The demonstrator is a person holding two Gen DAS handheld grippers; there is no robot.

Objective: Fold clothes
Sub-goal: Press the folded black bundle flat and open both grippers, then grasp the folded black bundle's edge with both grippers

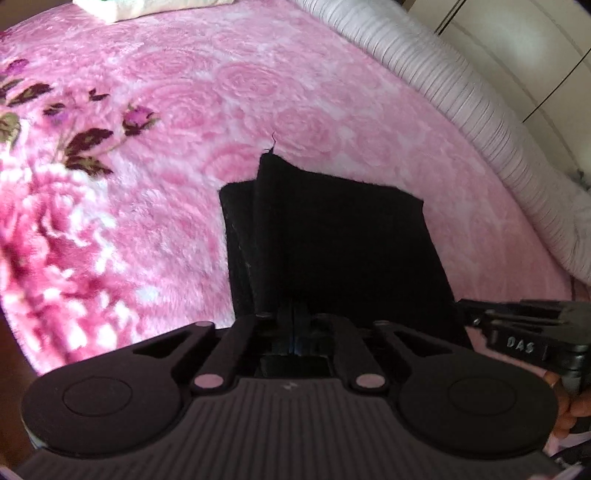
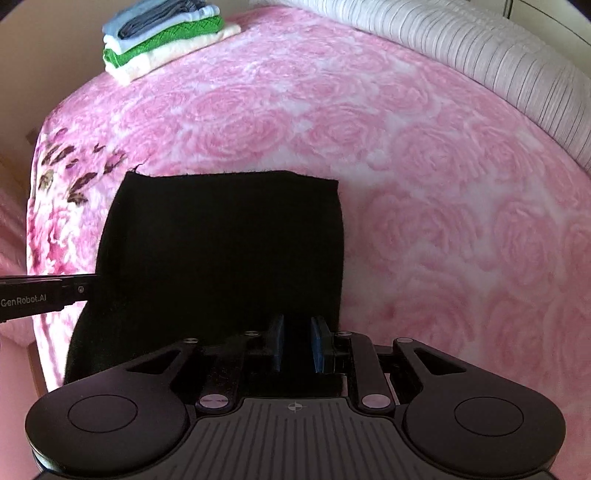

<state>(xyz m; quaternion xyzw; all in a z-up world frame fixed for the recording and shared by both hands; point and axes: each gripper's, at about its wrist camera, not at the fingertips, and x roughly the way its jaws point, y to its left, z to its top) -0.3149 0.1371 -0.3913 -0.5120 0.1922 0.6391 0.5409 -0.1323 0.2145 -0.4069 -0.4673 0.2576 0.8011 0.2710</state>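
A black cloth [image 1: 332, 240] [image 2: 221, 251], folded into layers, lies on the pink rose-patterned blanket [image 1: 258, 92] [image 2: 443, 184], its near edge raised. My left gripper [image 1: 293, 325] is shut on the cloth's near left edge, fingers pressed together with fabric between them. In the right wrist view it enters from the left edge as a black bar [image 2: 48, 295] whose tip touches the cloth's left side. My right gripper [image 2: 297, 343] holds the near right edge, with dark fabric filling the narrow gap between its blue pads [image 2: 319, 345]. Seen from the left wrist, it sits at the cloth's right side [image 1: 517, 325].
A stack of folded clothes [image 2: 166, 37] [image 1: 147, 7] in grey, blue, green and cream sits at the bed's far left corner. A white ribbed bolster [image 1: 461, 92] [image 2: 480, 44] runs along the far right edge, cream wardrobe doors [image 1: 517, 44] behind it. A hand [image 1: 569, 410] grips the right tool.
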